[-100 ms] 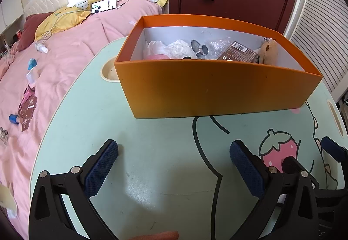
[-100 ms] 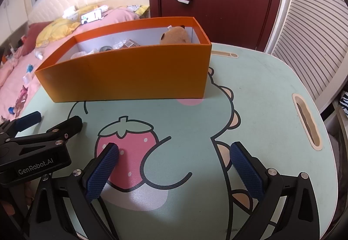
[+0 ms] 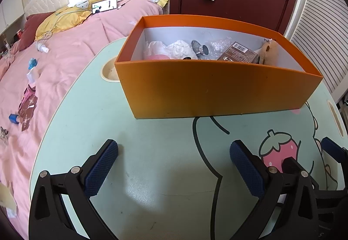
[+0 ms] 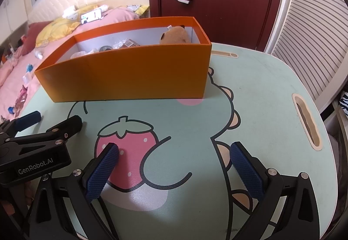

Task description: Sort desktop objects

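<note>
Desktop objects lie inside the orange box (image 3: 217, 87) at the far side of the mint bench (image 3: 152, 174): a brown packet (image 3: 238, 55), a plush toy (image 4: 174, 35), white crumpled bags (image 3: 178, 49). Nearer than the box, the left gripper (image 3: 174, 166) and right gripper (image 4: 174, 166) hover over the bench, jaws wide, holding nothing.

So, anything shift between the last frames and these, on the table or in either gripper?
Nothing visibly changed. Both the left gripper and the right gripper hang open and empty over the green table, and the orange box sits where it was with the plush toy, brown packet and the rest inside.
</note>
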`<state>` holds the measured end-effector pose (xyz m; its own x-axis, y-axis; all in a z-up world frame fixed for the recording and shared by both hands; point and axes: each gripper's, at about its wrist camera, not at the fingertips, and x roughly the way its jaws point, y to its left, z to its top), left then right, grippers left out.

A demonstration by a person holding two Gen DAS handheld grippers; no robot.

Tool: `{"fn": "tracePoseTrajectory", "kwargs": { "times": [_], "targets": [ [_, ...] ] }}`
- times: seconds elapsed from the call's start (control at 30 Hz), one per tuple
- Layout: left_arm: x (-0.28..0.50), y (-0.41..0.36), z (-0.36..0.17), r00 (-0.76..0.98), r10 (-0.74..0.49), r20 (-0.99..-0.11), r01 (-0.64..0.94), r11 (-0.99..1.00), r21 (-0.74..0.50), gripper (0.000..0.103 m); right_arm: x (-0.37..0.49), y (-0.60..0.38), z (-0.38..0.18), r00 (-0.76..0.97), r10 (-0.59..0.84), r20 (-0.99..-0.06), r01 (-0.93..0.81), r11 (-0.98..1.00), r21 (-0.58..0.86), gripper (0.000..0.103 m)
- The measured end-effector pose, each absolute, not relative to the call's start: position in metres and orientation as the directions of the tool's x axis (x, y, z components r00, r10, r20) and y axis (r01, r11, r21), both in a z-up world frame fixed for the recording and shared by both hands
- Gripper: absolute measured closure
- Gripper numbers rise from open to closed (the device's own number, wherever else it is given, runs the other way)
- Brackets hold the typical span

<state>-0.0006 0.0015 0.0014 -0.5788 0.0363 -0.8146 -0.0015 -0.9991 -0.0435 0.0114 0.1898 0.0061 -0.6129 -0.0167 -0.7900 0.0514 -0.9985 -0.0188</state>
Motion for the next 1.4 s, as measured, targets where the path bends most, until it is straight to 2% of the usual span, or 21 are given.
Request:
{"fn": "tracePoseTrajectory", "kwargs": {
  "times": [0.53, 0.67, 0.77, 0.87, 1.0, 1.1, 1.13, 1.33, 1.4],
  "targets": [
    [-0.008, 0.016, 0.007, -0.540, 0.053, -0.840, -0.039, -0.999, -0.037, 0.000, 0.012, 0.187, 0.007, -0.605, -0.038, -0.795, 0.085, -0.996, -0.017, 0.000],
    [-0.012, 0.009, 0.021, -0.515, 0.035, -0.856, -0.048, -0.999, -0.013, 0.000, 0.010, 0.190, 0.012, -0.591, -0.057, -0.804, 0.099, -0.995, -0.002, 0.000],
    [-0.014, -0.002, 0.048, -0.574, 0.019, -0.819, -0.036, -0.999, 0.002, 0.000, 0.009, 0.199, 0.022, -0.605, -0.082, -0.792, 0.092, -0.995, 0.032, 0.000],
    [-0.026, -0.012, 0.077, -0.600, 0.078, -0.796, -0.056, -0.997, -0.056, 0.000, 0.004, 0.205, 0.044, -0.627, -0.111, -0.771, 0.096, -0.993, 0.065, 0.001],
    [-0.054, -0.019, 0.099, -0.599, 0.223, -0.769, -0.091, -0.973, -0.211, 0.000, -0.013, 0.207, 0.080, -0.676, -0.192, -0.711, 0.146, -0.981, 0.126, 0.001],
    [-0.075, -0.022, 0.105, -0.594, 0.236, -0.769, -0.066, -0.967, -0.246, 0.000, -0.046, 0.199, 0.095, -0.667, -0.212, -0.714, 0.195, -0.975, 0.108, 0.018],
    [-0.078, -0.024, 0.109, -0.610, 0.225, -0.760, -0.053, -0.968, -0.245, 0.000, -0.055, 0.194, 0.097, -0.656, -0.222, -0.722, 0.212, -0.972, 0.106, 0.027],
    [-0.076, -0.044, 0.104, -0.618, 0.185, -0.764, 0.005, -0.971, -0.240, 0.000, -0.124, 0.158, 0.080, -0.482, -0.316, -0.817, 0.334, -0.928, 0.162, 0.029],
    [-0.074, -0.049, 0.099, -0.606, 0.185, -0.774, 0.012, -0.970, -0.241, 0.000, -0.140, 0.144, 0.070, -0.431, -0.301, -0.850, 0.364, -0.921, 0.141, 0.029]
  ]
}}
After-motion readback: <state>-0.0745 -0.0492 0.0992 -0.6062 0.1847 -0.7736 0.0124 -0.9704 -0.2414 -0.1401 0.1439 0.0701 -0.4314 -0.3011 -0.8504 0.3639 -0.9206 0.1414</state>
